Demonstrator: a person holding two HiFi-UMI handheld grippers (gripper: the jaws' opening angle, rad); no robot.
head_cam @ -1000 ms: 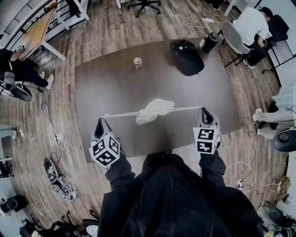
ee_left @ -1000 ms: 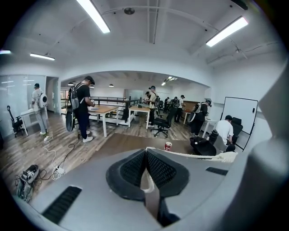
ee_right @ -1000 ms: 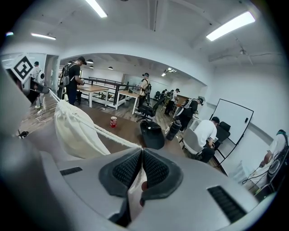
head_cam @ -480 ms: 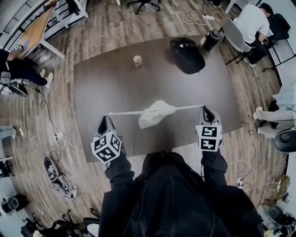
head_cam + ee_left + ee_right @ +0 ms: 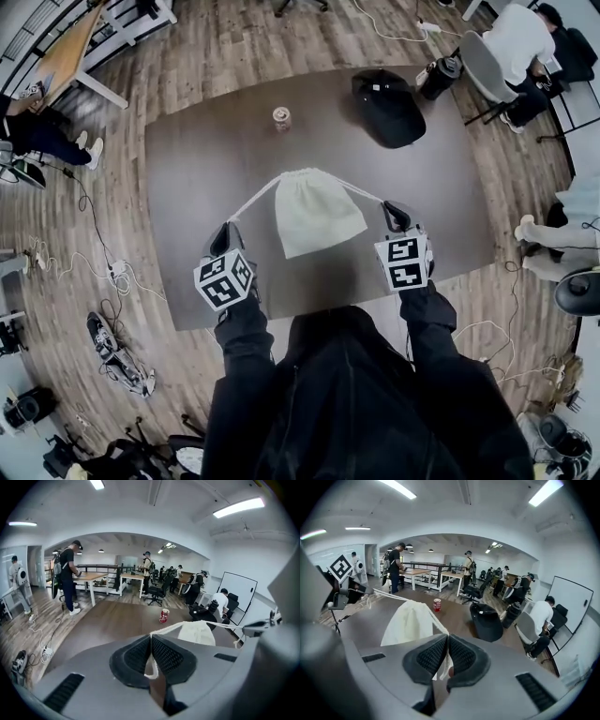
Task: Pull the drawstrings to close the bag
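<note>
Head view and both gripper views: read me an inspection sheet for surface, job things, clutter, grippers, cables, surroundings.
Surface: dark brown table.
Job's things: white bag, top gathered; one drawstring runs to each gripper.
Clutter: can and black backpack at the far edge.
Grippers: left gripper and right gripper each shut on a drawstring.
Cables: cords on the floor, left and right.
Surroundings: office, people at desks.

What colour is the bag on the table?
Off-white, plain, no pattern: the bag shows best in the head view.
</note>
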